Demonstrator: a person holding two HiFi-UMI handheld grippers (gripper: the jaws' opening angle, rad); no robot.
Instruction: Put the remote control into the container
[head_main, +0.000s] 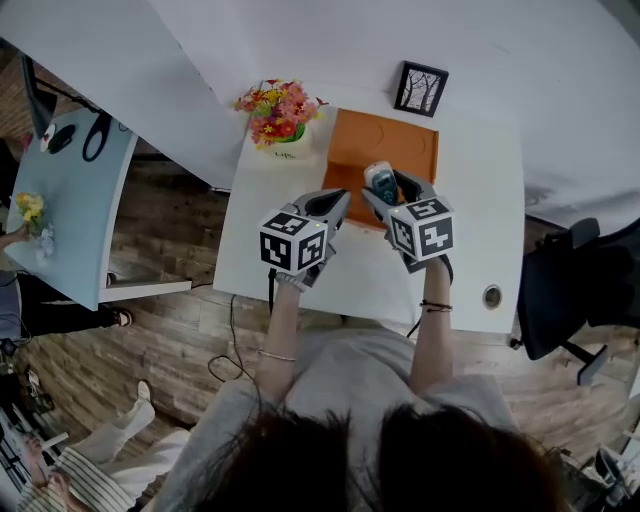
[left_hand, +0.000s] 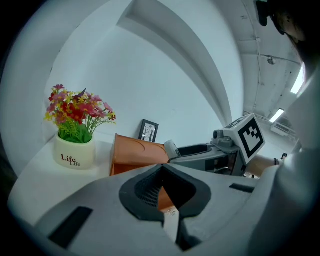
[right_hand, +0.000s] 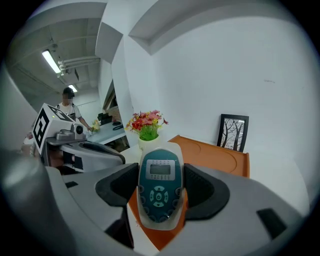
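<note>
A white and teal remote control (right_hand: 160, 186) with a small screen is clamped between the jaws of my right gripper (right_hand: 161, 187). In the head view that remote control (head_main: 380, 181) hangs over the near edge of the orange container (head_main: 390, 150), with the right gripper (head_main: 388, 196) around it. The orange container (right_hand: 215, 156) lies flat just beyond and below the remote. My left gripper (head_main: 337, 203) hovers to the left of the container, jaws closed with nothing between them. From the left gripper view, the container (left_hand: 135, 152) and the right gripper (left_hand: 200, 152) lie ahead.
A white flower pot (head_main: 278, 120) with red and yellow flowers stands left of the container, and a small framed picture (head_main: 420, 88) leans at the back. The white table (head_main: 480, 230) has a round cable hole (head_main: 491, 296) at its right front. A black chair (head_main: 580, 290) is on the right.
</note>
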